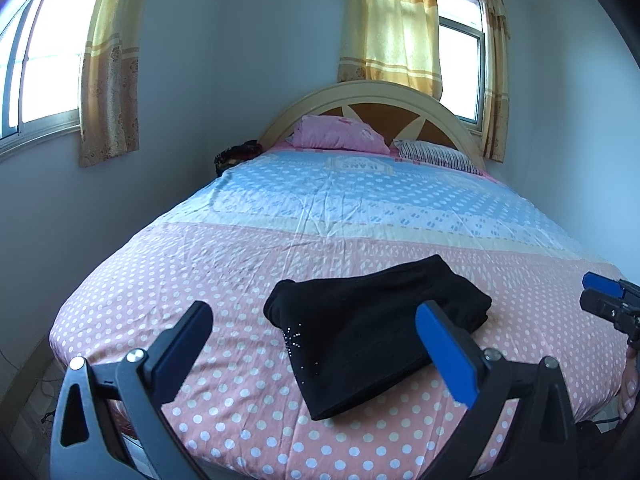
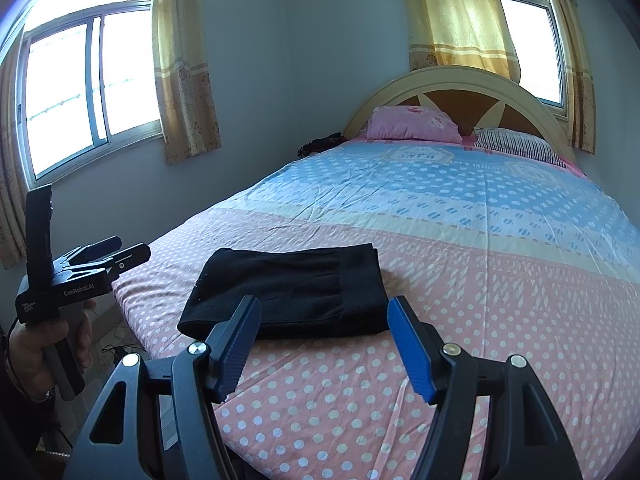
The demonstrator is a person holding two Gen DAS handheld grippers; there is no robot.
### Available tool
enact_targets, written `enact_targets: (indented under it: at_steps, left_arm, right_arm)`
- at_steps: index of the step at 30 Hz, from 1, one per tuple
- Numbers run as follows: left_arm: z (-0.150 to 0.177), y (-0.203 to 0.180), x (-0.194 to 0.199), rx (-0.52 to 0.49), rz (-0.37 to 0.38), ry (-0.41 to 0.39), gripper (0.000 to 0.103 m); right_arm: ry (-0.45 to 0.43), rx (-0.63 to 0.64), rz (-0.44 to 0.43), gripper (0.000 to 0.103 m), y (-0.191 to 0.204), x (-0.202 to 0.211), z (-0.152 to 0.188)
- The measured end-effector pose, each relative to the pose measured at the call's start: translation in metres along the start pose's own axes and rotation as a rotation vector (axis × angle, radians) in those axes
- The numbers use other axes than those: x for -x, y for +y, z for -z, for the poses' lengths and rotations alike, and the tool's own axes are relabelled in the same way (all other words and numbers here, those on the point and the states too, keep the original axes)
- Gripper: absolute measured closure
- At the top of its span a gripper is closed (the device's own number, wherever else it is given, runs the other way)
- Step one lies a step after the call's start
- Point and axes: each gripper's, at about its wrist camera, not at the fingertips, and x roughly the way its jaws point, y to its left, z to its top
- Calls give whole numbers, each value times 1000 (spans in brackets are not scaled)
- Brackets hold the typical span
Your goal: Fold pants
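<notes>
Seen from the left wrist, the left gripper [image 1: 316, 330] hangs with its jaws spread wide, empty, framing the black pants [image 1: 372, 332], which lie folded into a compact bundle on the pink dotted end of the bed sheet [image 1: 224, 264], at about six o'clock on the mattress. Only this view shows the small studded star pattern on the cloth near the bundle's left corner. At three o'clock, the right gripper [image 1: 604, 292] pokes in from the frame edge; its spread cannot be judged here.

From the right wrist, at nine o'clock, a hand [image 2: 40, 344] grips the handle of the left gripper [image 2: 124, 250], lifted off the bed's left edge, a sight the other camera lacks. Toward the centre, the pants [image 2: 296, 288] appear as a flat rectangle with stacked layered edges facing the lens, resting untouched on the sheet. The right gripper [image 2: 324, 340] stands wide apart and empty just short of the bundle's near edge. At twelve to one o'clock sit a pink pillow [image 2: 412, 124] and a striped pillow [image 2: 516, 144] against the headboard [image 2: 460, 80].
</notes>
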Motion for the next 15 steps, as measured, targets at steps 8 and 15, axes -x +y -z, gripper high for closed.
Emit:
enact_targets:
  at_steps: [8,15]
  left_arm:
    - [-3,-2,1,0,0,-3,0]
    - [-1,-7,-3,-22,-35,17,0]
  right_arm:
    - [-9,-7,2,36,-2,1,2]
    - [3,-5,2,36,-2,-2,7]
